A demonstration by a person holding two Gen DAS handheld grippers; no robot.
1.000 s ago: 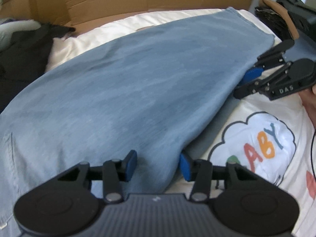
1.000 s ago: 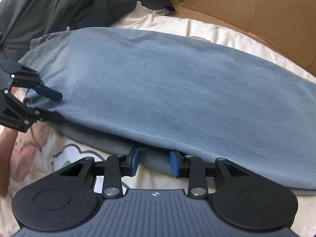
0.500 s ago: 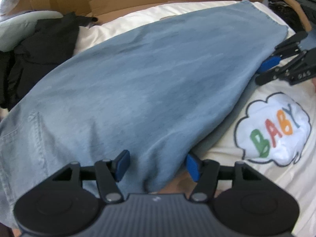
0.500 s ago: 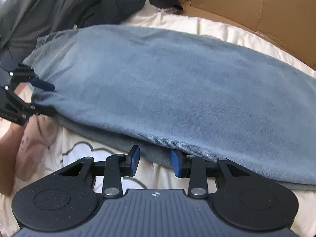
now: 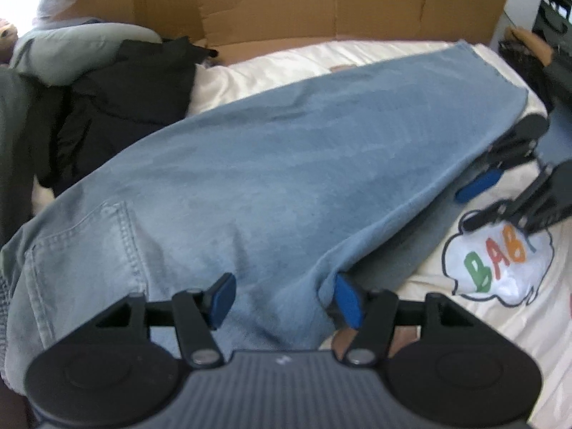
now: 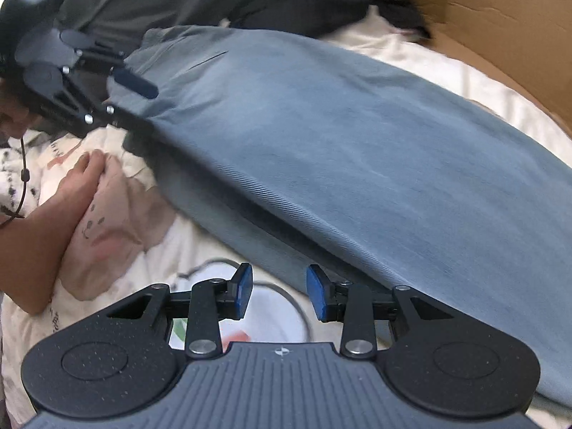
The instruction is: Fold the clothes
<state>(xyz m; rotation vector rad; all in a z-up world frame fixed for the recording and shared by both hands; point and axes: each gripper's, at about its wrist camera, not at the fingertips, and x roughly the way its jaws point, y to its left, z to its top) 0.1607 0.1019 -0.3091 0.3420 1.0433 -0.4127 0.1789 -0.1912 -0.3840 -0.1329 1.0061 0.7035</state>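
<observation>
Light blue jeans (image 5: 286, 161) lie folded lengthwise, slantwise across a cream bedsheet (image 5: 286, 57); a back pocket (image 5: 82, 236) shows at the near left. My left gripper (image 5: 282, 298) hovers over the waist end. It is open, with the folded edge lying loosely between its blue pads (image 5: 345, 300). From the right wrist view the left gripper (image 6: 137, 103) stands at the jeans' (image 6: 357, 125) far left end. My right gripper (image 6: 279, 291) is open just off the long edge, with only sheet in its gap. The left wrist view shows the right gripper (image 5: 472, 203) beside the leg end.
Flattened cardboard (image 5: 321, 0) stands along the back. Dark clothes (image 5: 118, 100) and a grey garment (image 5: 71, 46) are piled at the far left. A cloud print reading BABY (image 5: 497, 261) marks the sheet. A person's hand (image 6: 82, 175) rests on the sheet at the left.
My left gripper's jaws widened and it drew back and up, bringing the pocket into view. My right gripper slid back off the jeans' edge; cloth no longer sits between its pads.
</observation>
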